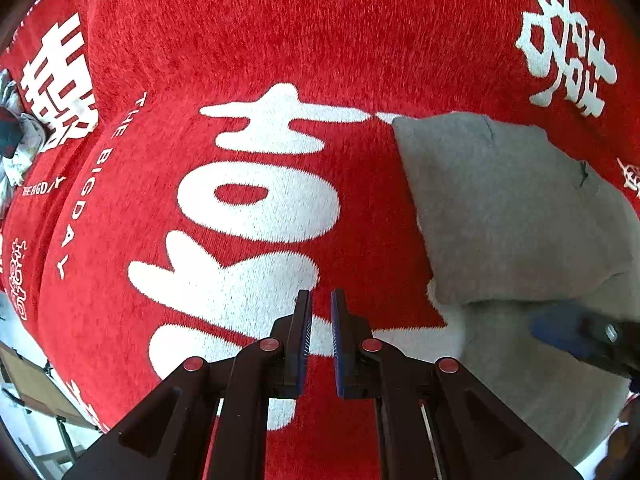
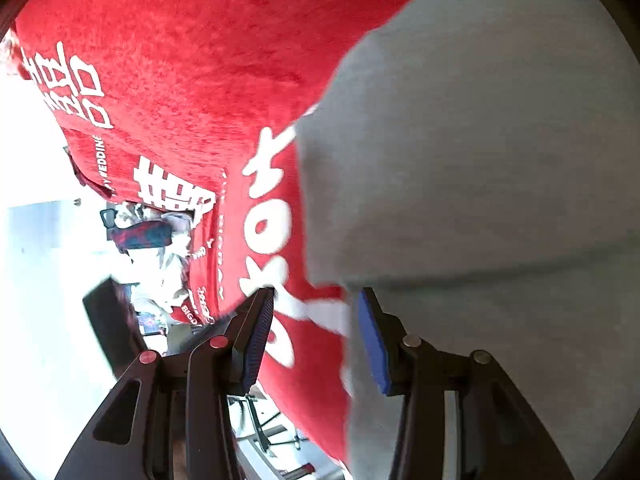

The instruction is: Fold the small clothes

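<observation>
Blue-padded left hand-held gripper (image 1: pixel 321 300) nearly shut, nothing between the pads, pointing steeply down over the red cloth (image 1: pixel 280 40) with white lettering that covers the worktop. Right hand-held gripper (image 2: pixel 316 300) with jaws partly apart, empty, hovering at the near left edge of the grey garment (image 1: pixel 504 208). Garment lying just right of the left hand-held gripper, apart from it, one layer doubled over with a fold line across. Judged partly folded, more folds left. Heap of other clothes (image 1: pixel 16 140) far left, apparently unfolded
</observation>
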### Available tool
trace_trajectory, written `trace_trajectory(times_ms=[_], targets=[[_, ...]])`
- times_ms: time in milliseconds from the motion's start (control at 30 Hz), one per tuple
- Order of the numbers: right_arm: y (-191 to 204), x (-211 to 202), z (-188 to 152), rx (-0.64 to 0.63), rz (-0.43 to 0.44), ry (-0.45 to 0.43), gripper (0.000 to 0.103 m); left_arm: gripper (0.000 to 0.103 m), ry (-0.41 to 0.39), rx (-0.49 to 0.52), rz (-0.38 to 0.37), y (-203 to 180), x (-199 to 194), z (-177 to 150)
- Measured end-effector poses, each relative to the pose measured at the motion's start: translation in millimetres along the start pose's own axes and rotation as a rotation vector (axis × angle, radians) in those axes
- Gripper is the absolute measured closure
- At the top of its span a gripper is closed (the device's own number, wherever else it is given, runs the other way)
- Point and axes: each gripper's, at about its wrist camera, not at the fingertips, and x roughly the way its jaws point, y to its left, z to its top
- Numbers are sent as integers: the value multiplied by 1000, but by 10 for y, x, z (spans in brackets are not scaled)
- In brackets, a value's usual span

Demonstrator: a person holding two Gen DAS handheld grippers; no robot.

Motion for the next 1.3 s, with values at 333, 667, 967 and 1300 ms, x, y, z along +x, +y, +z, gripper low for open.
trace_trajectory(times_ms=[333,667,967,1300], targets=[[103,477,138,61,79,86,50,92,9,-68,2,337,40,-135],[212,135,-253,-77,-71,122,48,92,-2,-58,-21,202,17,-103],[-65,-891,-107,-119,-282,-15,25,1,-30,-39,-74,-317,-119,-41],[-591,-1674,-133,-5,-375,-145,19,1,-77,27,20,-854,-148,102]])
